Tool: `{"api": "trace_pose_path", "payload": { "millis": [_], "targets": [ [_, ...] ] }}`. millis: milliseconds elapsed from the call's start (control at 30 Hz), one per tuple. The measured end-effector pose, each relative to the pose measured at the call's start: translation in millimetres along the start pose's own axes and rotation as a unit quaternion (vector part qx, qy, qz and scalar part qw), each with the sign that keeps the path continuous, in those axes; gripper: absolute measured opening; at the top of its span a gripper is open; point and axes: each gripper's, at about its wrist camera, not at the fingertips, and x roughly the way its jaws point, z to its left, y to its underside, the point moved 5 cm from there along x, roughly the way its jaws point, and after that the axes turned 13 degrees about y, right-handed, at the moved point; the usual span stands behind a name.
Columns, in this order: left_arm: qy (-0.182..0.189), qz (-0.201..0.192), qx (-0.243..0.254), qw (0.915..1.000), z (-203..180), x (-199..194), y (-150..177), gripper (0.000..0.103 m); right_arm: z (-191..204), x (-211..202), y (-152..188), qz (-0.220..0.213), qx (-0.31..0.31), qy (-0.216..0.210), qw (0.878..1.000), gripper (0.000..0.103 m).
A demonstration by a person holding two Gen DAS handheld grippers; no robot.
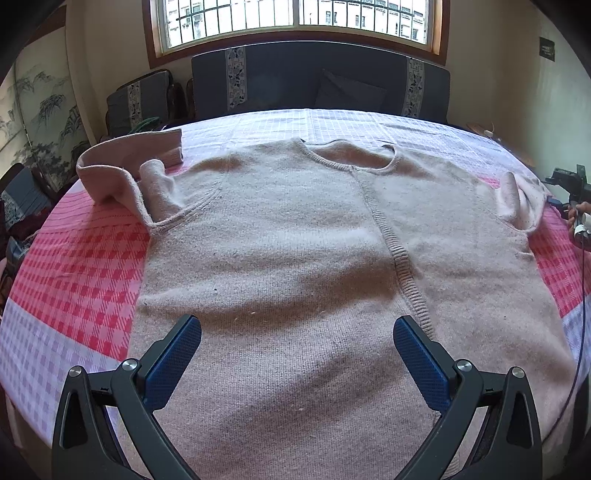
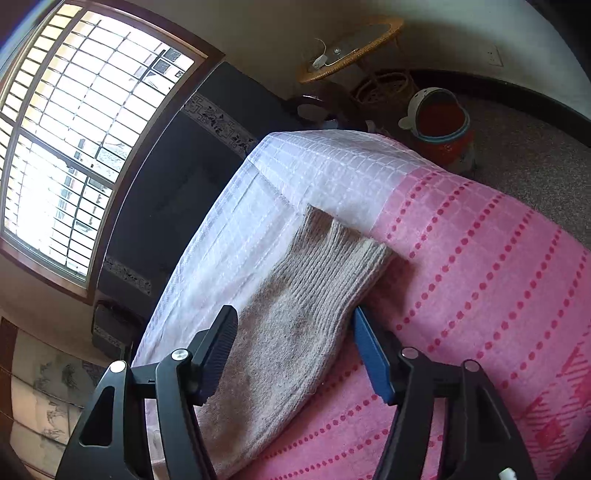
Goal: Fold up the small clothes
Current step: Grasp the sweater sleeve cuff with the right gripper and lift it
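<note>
Both sets of jaws have blue pads, and they stand in different ways. On the left gripper (image 1: 297, 339) the jaws are spread wide with nothing between them. They hang just above the bottom part of a beige sweater (image 1: 295, 236).

The sweater lies flat and face up on a pink and white checked cloth (image 1: 74, 266). It looks like a bed or a desk under the cloth, but I cannot tell which. The round neck of the sweater is at the far side, near a dark sofa (image 1: 317, 81) under a window (image 1: 295, 18). A ribbed band runs down the front of the sweater. One sleeve (image 1: 125, 166) is bent back on itself at the far left corner. At the far right edge of the left view, a bit of a hand (image 1: 578, 218) and the other tool can be seen.

On the right gripper (image 2: 295, 332) the jaws are partly closed, with the other sleeve of the sweater (image 2: 288, 321) lying between them. Its ribbed cuff (image 2: 332, 251) points away from the gripper, toward the white part of the cloth. The blue pad on the right is right at the sleeve's edge. I cannot tell if the pads are squeezing the sleeve yet.

Past the cloth, a red and white pot (image 2: 439, 125) stands on the floor near a wicker stand (image 2: 351, 48).
</note>
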Motion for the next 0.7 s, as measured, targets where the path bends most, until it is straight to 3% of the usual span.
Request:
{"api": "trace_pose_path", "payload": {
  "millis": [33,67,167,233,400,567,700],
  "targets": [
    [0.001,0.002,-0.003,1.0,0.7,1.2,0.7,0.103,-1.6,7.7,2.0,0.015,-0.002,0.017,1.0,0.017],
    [0.003,0.003,-0.006,1.0,2.0,2.3,0.8,0.103,-5.0,11.4,3.0,0.019,0.01,0.011,1.0,0.005],
    [0.003,-0.001,-0.01,0.9999,8.0,-0.9,1.5,0.103,-7.9,1.5,5.1,0.006,0.016,0.006,1.0,0.006],
    [0.001,-0.011,-0.015,0.9998,14.0,-6.9,0.9,0.103,4.5,-24.4,7.5,-0.028,0.005,-0.028,0.999,0.006],
    [0.003,-0.032,-0.036,0.9988,29.1,-24.6,1.5,0.103,83.7,-101.3,35.2,-0.066,-0.067,-0.098,0.991,0.006],
    [0.003,-0.054,-0.042,0.9976,42.0,-43.3,6.7,0.103,196.1,-151.8,101.8,-0.059,-0.132,-0.18,0.973,0.006],
    [-0.006,-0.069,-0.041,0.9967,56.5,-57.1,12.2,0.103,280.7,-154.5,180.1,-0.027,-0.166,-0.232,0.958,0.006]
  ]
}}
